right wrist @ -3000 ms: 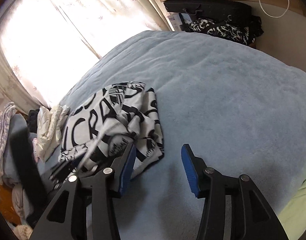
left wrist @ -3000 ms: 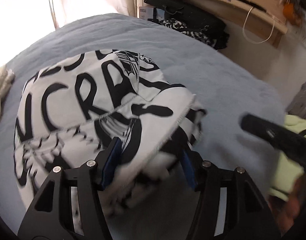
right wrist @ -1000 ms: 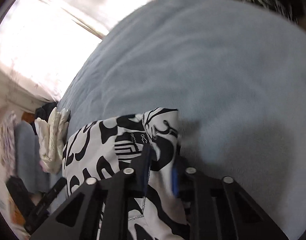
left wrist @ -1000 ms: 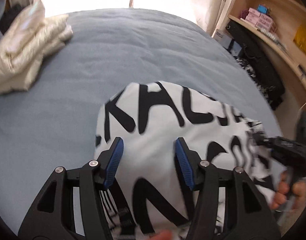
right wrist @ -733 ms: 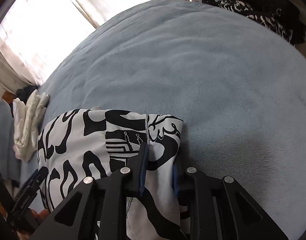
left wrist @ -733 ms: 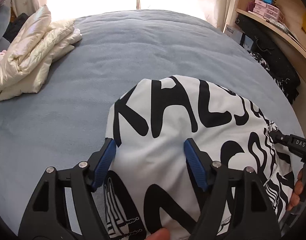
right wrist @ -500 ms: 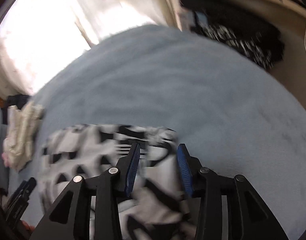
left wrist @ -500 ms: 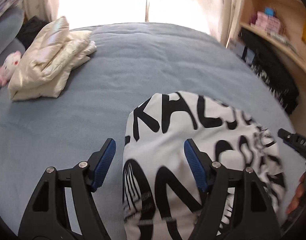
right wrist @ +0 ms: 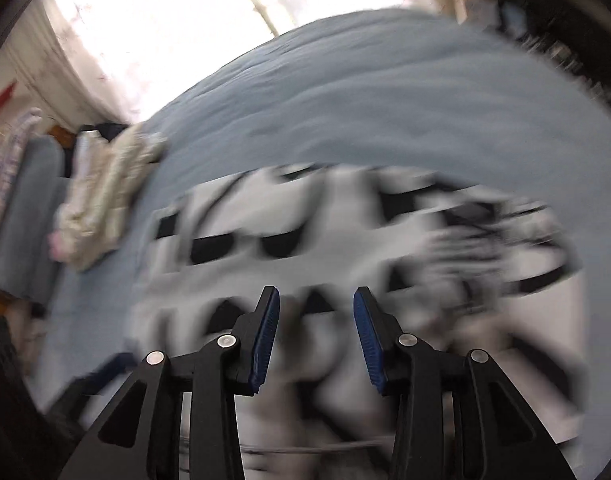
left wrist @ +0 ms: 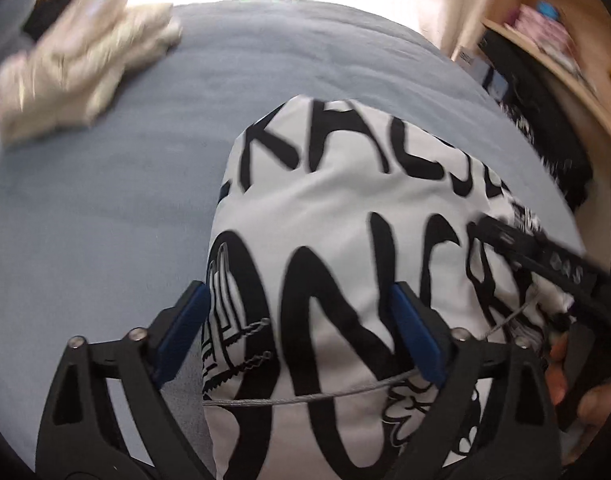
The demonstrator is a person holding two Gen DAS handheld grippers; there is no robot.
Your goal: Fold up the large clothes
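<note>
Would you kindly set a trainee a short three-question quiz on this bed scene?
1. True or false: the left gripper is clamped shut on the black-and-white printed garment.
2. What lies at the far left of the blue bedspread? A) cream padded jacket B) red towel C) pillow
3. Fill in: the right gripper hangs over the ____ garment with nothing between its pads.

Key: 1 false, its jaws have just been opening and stand wide. 2 A, the cream padded jacket. 3 printed.
</note>
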